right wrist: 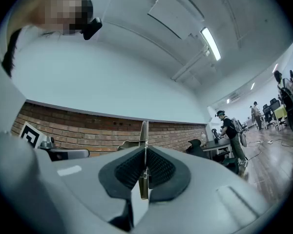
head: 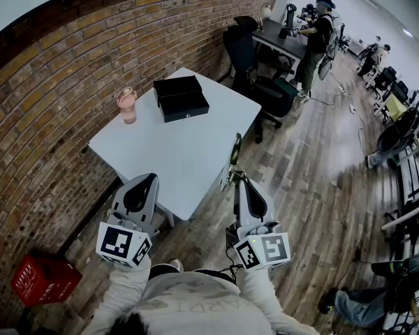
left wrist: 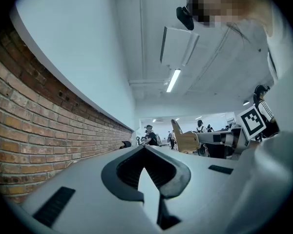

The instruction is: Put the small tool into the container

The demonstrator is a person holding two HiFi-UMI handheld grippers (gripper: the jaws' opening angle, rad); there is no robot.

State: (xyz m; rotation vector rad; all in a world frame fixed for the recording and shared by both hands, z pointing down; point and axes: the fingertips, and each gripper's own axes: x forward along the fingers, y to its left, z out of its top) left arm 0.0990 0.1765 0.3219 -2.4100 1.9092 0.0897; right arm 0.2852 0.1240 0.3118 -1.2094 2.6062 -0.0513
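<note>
A black box (head: 181, 98) in two low halves lies at the far end of the white table (head: 188, 152). My right gripper (head: 243, 183) hovers off the table's near right corner, shut on a thin metal tool (head: 234, 152) that sticks out beyond the jaws. In the right gripper view that tool (right wrist: 144, 130) stands edge-on between the pads of the right gripper (right wrist: 144, 152), which points up at the wall. My left gripper (head: 145, 183) is at the table's near edge. In its own view the left gripper (left wrist: 145, 152) is shut on nothing.
A pink cup (head: 127, 105) stands left of the box near the brick wall (head: 49, 96). A red crate (head: 43, 279) sits on the floor at the left. A black office chair (head: 248, 61) and a desk with a standing person (head: 313, 37) are beyond the table.
</note>
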